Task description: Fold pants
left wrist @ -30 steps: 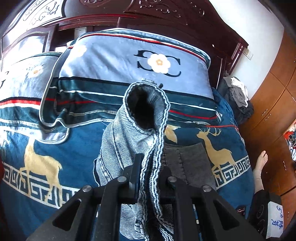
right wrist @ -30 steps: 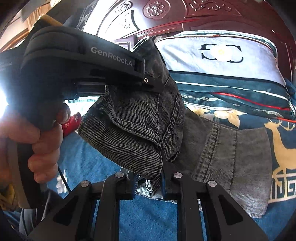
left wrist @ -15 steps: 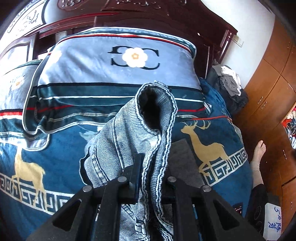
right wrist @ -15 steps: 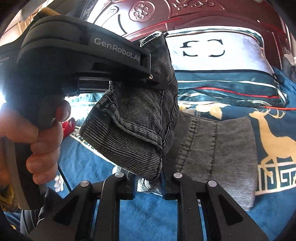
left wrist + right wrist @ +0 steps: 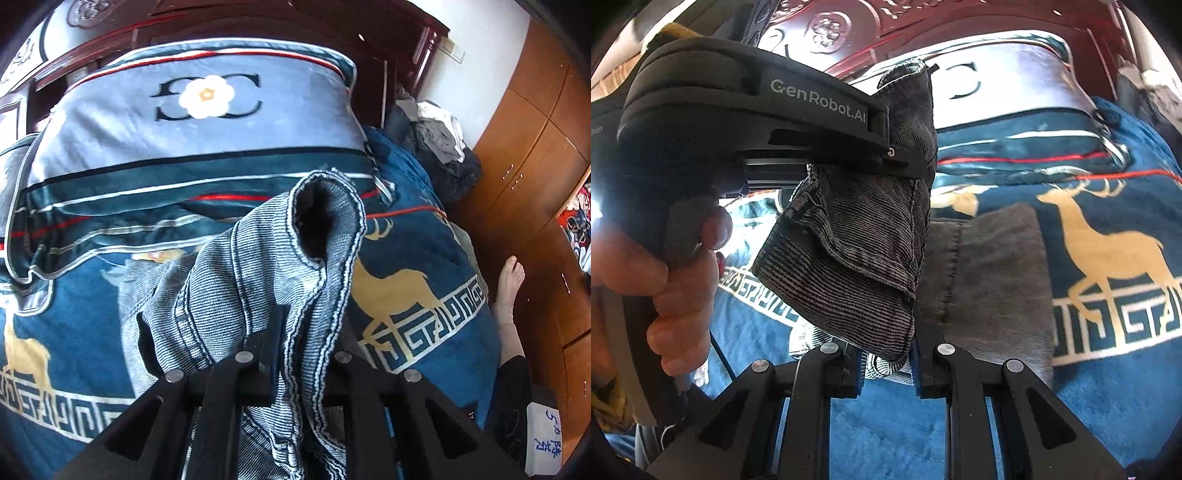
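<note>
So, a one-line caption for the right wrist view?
Two grippers lift grey pants over a deer-patterned blanket.

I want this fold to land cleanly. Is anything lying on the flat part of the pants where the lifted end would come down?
Nothing visible. The flat part of the pants on the blanket is bare.

A bed with a blue deer-print blanket lies below. Bare blanket lies open at the left and the near right of the left wrist view. A large pillow blocks the far side, with a dark carved headboard behind it. The lifted pants fill the middle of both views. In the right wrist view, the left claw and the hand holding it block the left. A wooden wardrobe and clothes pile close the right.
</note>
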`<state>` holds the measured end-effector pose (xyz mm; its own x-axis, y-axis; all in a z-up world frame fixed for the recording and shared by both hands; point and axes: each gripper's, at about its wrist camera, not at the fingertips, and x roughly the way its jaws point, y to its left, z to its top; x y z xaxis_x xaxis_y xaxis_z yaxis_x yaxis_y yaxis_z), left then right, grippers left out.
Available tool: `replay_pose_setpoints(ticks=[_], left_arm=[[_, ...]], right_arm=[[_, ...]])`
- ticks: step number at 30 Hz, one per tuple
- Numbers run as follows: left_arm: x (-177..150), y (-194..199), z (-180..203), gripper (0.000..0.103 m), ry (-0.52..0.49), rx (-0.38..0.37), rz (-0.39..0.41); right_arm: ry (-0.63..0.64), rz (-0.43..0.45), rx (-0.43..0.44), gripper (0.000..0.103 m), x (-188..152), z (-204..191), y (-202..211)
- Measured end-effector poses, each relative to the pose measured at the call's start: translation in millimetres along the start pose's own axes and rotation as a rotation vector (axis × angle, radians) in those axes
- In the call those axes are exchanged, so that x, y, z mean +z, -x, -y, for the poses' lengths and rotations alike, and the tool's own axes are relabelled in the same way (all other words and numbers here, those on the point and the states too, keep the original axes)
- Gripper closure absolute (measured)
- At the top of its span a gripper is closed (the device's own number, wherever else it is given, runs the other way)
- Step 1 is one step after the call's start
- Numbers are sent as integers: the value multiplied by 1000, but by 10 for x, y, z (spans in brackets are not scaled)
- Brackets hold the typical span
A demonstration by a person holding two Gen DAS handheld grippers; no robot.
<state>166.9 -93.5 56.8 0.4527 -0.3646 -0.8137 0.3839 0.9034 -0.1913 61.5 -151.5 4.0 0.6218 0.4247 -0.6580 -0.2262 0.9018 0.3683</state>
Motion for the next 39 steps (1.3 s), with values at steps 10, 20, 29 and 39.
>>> replay_pose_setpoints(ticks=[10,20,29,39], left_arm=[[-106,-696,375,90,0,-21,-110],[-96,-788,303,75,71,-107,-153],[-162,-78,-103,24,24,-82,-13],[-1100,155,-556,24,-222,70,-59]], right_arm=[[-262,-47,34,86,-259,642,-53],[-421,-78,101,78,-393,989,-172],[-414,-76,74,72,-370,909,-123],[-491,-31,61,55,-197,1028,11]])
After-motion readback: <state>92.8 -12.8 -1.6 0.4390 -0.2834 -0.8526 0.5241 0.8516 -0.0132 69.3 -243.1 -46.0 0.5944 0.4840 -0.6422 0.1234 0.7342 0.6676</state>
